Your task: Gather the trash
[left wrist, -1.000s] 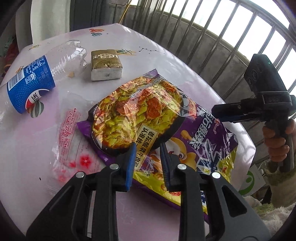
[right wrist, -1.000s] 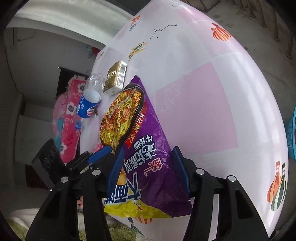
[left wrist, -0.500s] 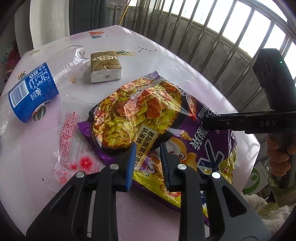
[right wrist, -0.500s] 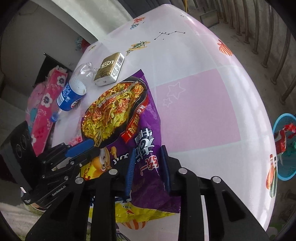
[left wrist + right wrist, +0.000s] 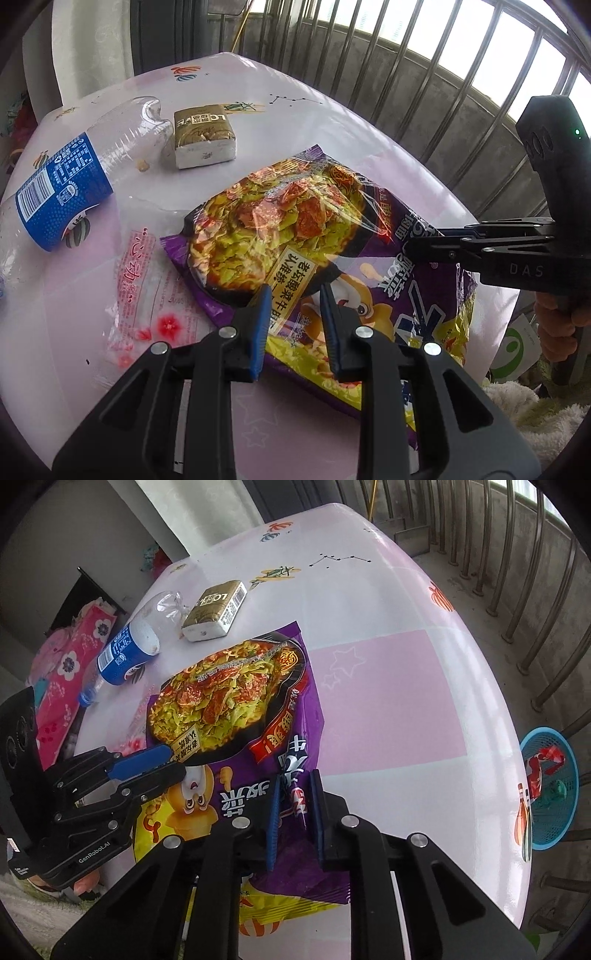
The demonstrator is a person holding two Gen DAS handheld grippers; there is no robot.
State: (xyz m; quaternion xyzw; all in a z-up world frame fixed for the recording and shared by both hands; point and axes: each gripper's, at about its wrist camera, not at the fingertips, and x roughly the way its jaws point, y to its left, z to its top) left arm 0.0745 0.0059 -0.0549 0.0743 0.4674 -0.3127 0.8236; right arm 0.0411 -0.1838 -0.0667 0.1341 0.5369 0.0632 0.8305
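Note:
A large purple and yellow noodle bag (image 5: 295,221) (image 5: 221,701) lies on the pink table (image 5: 388,701), its lower end hanging over the near edge. My left gripper (image 5: 293,295) (image 5: 179,762) sits narrow on the bag's left part, with a strip of the bag pinched between its fingers. My right gripper (image 5: 293,779) (image 5: 410,247) is closing on the bag's right part, and a wrinkled fold is squeezed between its pads. A crushed bottle with a blue label (image 5: 62,184), a tissue pack (image 5: 205,136) and a clear wrapper with red print (image 5: 144,295) lie beyond.
A blue basket (image 5: 554,790) with some trash in it stands on the floor to the right of the table. Metal railing bars (image 5: 443,74) run behind the table. A person's hand (image 5: 557,328) grips the right tool's handle.
The right gripper came in over the bag's right part, rolled, and narrowed its jaws from wide apart to a tight pinch on a fold. The left gripper kept still.

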